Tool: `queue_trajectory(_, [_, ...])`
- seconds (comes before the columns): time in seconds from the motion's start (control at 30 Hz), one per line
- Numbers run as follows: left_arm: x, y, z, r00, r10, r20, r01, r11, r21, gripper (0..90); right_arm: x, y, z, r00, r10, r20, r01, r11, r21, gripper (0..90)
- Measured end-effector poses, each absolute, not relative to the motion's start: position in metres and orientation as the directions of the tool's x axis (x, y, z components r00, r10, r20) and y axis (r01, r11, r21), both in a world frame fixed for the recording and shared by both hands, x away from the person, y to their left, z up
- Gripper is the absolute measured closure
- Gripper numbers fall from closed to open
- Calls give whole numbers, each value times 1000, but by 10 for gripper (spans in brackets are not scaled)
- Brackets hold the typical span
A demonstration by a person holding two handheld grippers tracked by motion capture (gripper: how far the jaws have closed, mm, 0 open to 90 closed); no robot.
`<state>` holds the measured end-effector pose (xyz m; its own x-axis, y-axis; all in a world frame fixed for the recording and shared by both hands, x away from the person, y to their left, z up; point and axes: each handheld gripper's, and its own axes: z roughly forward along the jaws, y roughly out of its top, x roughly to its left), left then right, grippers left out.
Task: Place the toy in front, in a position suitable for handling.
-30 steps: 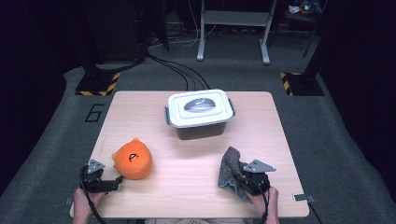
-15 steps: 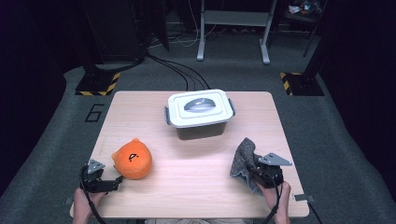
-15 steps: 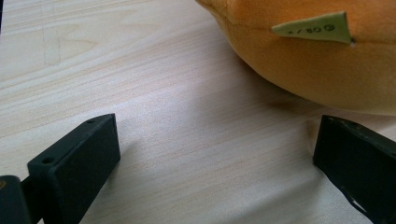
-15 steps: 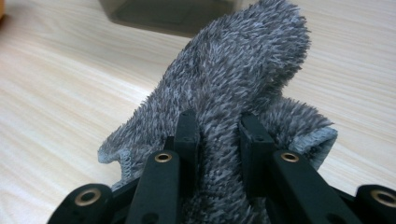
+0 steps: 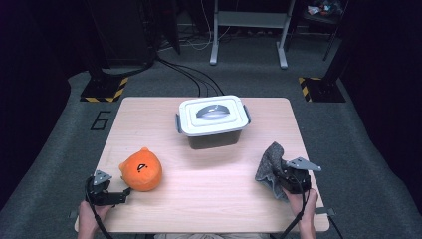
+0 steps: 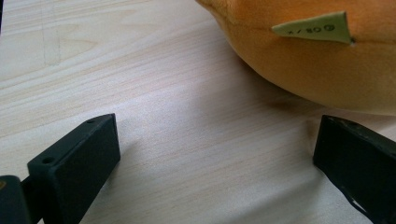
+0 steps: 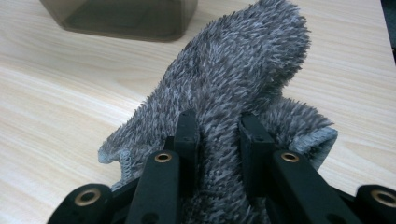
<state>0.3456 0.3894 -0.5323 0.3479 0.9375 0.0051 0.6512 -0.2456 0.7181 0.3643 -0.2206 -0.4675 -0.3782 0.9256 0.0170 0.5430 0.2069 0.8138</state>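
1. Left tongs (image 5: 124, 193) are lying released on the worktop (image 5: 209, 189), jaws spread, just beside the orange plush (image 5: 141, 170).
2. Lidded container (image 5: 212, 121) is sitting mid-worktop, farther back.
3. Right tongs (image 7: 217, 126) are grasping the grey cloth (image 7: 243, 74), lifting it near the right edge.

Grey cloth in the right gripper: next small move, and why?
Probably carry the grey cloth toward the lidded box. The right gripper is already shut on a fold of it, and the box is the only container on the table. Its lid is on, so stop beside it.
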Motion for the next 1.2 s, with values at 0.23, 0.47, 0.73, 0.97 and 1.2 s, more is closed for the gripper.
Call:
queue_trajectory(0.23, [346,389,-533,346,938,6,650,-244,720,2,379,-232,-470,-333,943,16,567,186,802,718])
queue_trajectory(0.47, [346,389,-532,349,937,5,652,-246,717,2,391,-246,-473,-283,959,30,590,149,794,715])
queue_trajectory(0.73, [346,389,-532,348,937,5,651,-246,718,2,403,-260,-476,-236,970,63,608,97,788,710])
queue_trajectory(0.97, [346,389,-532,349,937,5,652,-247,717,2,418,-271,-481,-199,977,79,627,65,776,700])
queue_trajectory(1.2, [346,389,-532,348,937,5,651,-246,718,2,431,-281,-490,-164,982,92,650,37,759,695])
